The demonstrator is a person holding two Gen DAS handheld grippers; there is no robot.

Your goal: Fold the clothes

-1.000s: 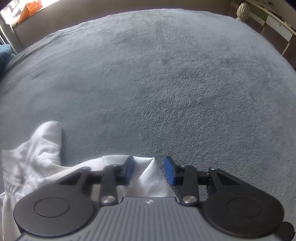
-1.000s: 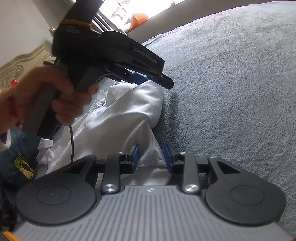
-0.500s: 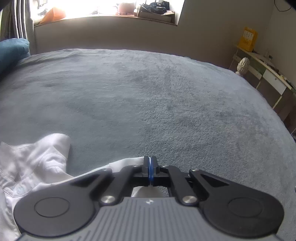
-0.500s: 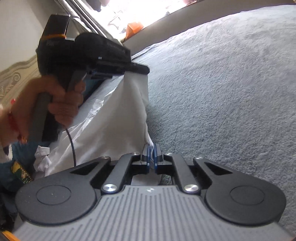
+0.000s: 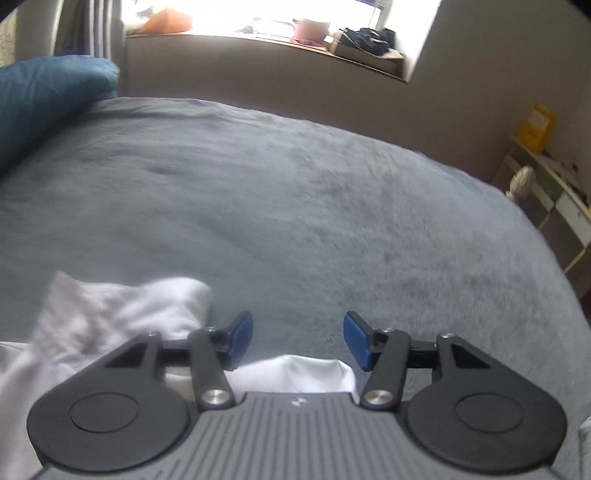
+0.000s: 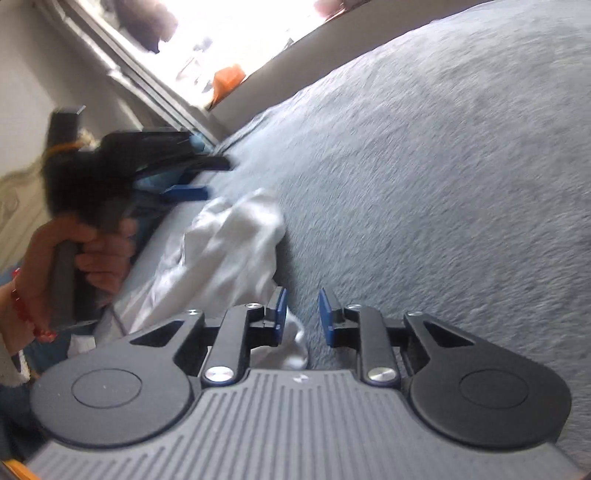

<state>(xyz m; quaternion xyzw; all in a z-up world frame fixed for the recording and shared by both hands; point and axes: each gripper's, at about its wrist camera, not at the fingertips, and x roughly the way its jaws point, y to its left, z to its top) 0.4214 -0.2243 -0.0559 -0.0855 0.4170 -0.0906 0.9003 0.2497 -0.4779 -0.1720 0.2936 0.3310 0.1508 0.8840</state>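
Observation:
A crumpled white garment lies on the grey bed cover, at the lower left in the left wrist view, with one fold under the gripper's body. My left gripper hangs above it, jaws opening, nothing between the blue pads. In the right wrist view the garment lies heaped ahead on the left. My right gripper has its jaws opening; a bit of cloth sags by the left pad, unpressed. A hand holds the left gripper above the heap.
A teal cushion sits at the bed's far left. Beyond the bed are a wall and a cluttered window sill. A shelf unit with a yellow box stands to the right. A carved headboard lies left.
Half a second ago both grippers were shut on the white garment and held it up. Both have since opened, and the cloth has slumped onto the bed. The left gripper has risen.

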